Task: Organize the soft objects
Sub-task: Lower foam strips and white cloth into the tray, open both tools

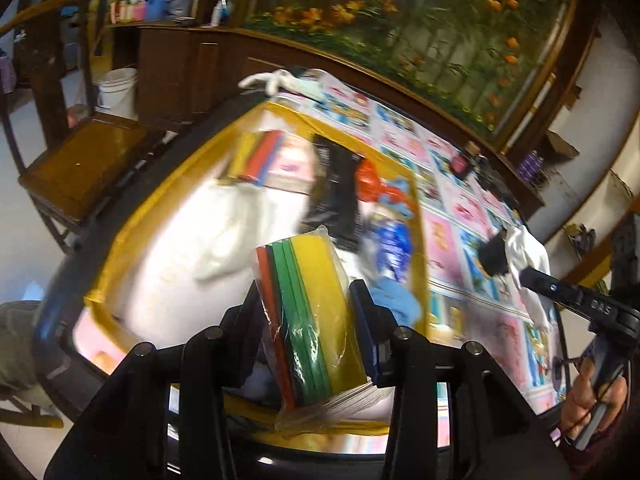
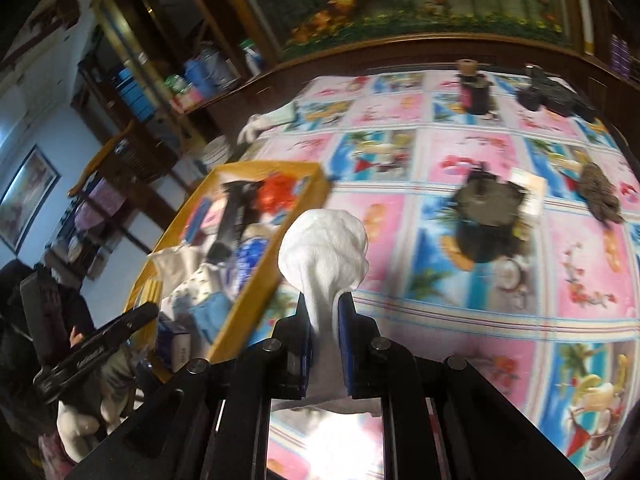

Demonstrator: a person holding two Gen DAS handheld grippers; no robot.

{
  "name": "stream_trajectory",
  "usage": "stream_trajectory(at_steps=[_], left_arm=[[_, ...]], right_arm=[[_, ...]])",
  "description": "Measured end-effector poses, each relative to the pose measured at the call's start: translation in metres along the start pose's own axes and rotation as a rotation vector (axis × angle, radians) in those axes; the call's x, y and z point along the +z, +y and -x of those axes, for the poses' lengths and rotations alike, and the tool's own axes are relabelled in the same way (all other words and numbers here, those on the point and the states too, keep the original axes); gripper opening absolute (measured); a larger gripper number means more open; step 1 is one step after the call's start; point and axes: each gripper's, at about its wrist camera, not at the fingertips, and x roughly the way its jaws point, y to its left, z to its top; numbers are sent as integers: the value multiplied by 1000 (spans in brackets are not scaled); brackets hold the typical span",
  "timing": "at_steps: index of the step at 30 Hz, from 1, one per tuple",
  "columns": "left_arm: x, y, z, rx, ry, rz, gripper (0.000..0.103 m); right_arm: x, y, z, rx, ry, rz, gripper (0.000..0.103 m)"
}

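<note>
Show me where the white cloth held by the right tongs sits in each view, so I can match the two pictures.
Left wrist view: white cloth at right middle, hanging from the right tongs over the patterned tablecloth.
Right wrist view: centre, bunched above the closed tongs.
Shared landmark: the yellow-rimmed tray, left of the cloth in both views.

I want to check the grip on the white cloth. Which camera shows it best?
The right wrist view: the white cloth fills the centre, pinched between the right claw's pads, its bunched end hanging free above the tablecloth. The left wrist view shows it only small, at the right edge, partly hidden by that claw.
</note>
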Motion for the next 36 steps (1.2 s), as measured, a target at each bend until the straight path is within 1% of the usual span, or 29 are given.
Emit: stream_trajectory(at_steps=[5,7,8,9,11,13,18,19,21,23,24,25,26,27,28,29,30,33,34,36], left_arm=[[10,30,-8,115,-11,15,40],[13,41,-17,156,-3,21,44],[13,47,-20,162,9,25,49],[14,52,-24,163,21,36,53],[12,60,-25,131,25,62,53],[9,61,-22,110,10,67,53],[6,62,-7,65,-24,95,61],[5,62,-3,63,-36,99,63],[4,61,5,72,-56,102,71],[5,59,11,83,-76,103,72],[5,57,13,99,-82,97,72],[5,55,15,128,-87,86,72],[6,53,16,153,-90,78,72],[6,51,18,175,-95,69,72],[5,48,20,196,-105,57,72],[5,46,23,217,-114,46,72],[4,43,25,245,-124,32,72],[3,31,29,298,-158,-11,72],[2,27,31,314,-169,-26,72],[0,21,36,336,-188,-52,72]], right_arm=[[12,36,-26,57,51,42,12],[18,53,-38,68,68,68,12],[21,61,-46,73,77,76,12],[23,68,-53,85,90,86,12],[30,83,-71,98,111,102,12],[37,101,-92,101,126,124,12],[53,130,-136,97,166,153,12],[57,135,-146,95,172,153,12],[63,144,-165,97,184,151,12],[70,153,-184,103,194,146,13],[72,157,-191,102,194,149,17],[76,161,-202,100,192,153,17],[78,165,-210,91,196,161,23],[78,167,-216,80,205,172,32],[78,168,-218,76,204,178,36],[78,169,-216,81,186,179,42],[77,170,-210,84,163,183,48],[71,164,-185,83,117,201,56],[67,162,-176,76,99,208,58],[60,157,-157,59,66,225,65]])
